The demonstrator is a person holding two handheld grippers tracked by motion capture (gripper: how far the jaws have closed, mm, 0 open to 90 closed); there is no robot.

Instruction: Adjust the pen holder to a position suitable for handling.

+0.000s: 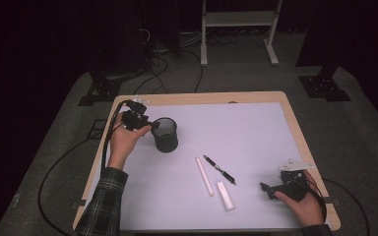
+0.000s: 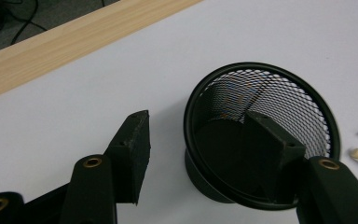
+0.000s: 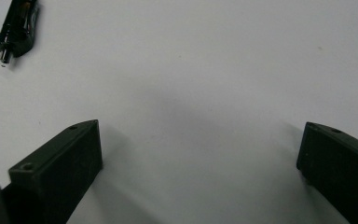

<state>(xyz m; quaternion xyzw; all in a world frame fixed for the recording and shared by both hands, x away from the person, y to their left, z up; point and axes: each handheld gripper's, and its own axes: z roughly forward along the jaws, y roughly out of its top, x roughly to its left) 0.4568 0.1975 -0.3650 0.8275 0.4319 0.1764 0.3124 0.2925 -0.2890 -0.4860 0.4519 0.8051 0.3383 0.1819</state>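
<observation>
Nearest the camera, a plaid sleeve point(image 1: 101, 201) at seven o'clock, leading up to the left gripper point(image 1: 150, 127) at ten o'clock. Jaws about half apart, straddling the near wall of the mesh cup point(image 1: 166, 134): one jaw outside on the white mat point(image 1: 256, 128), the other down inside the rim, seen plainly in the left gripper view around the mesh cup point(image 2: 261, 135). No firm pinch on the wire wall yet by the look of it, a gap showing on the outer side. Probably set this way to clamp the rim and steady or shift the cup, upright and empty at about ten o'clock on the table point(image 1: 295, 132).

Toward the middle, three loose pieces lying flat near six o'clock, well apart from the cup: a cream stick point(image 1: 204, 176), a black pen point(image 1: 220, 169) just beside it, and a short white tube point(image 1: 226, 195). Likely waiting to go in the cup.

At four o'clock, the right gripper point(image 1: 267, 189) resting low over bare mat, jaws spread wide with nothing between them, pointed toward the white tube; the pen's tip point(image 3: 16, 28) at eleven o'clock in its own view.
</observation>
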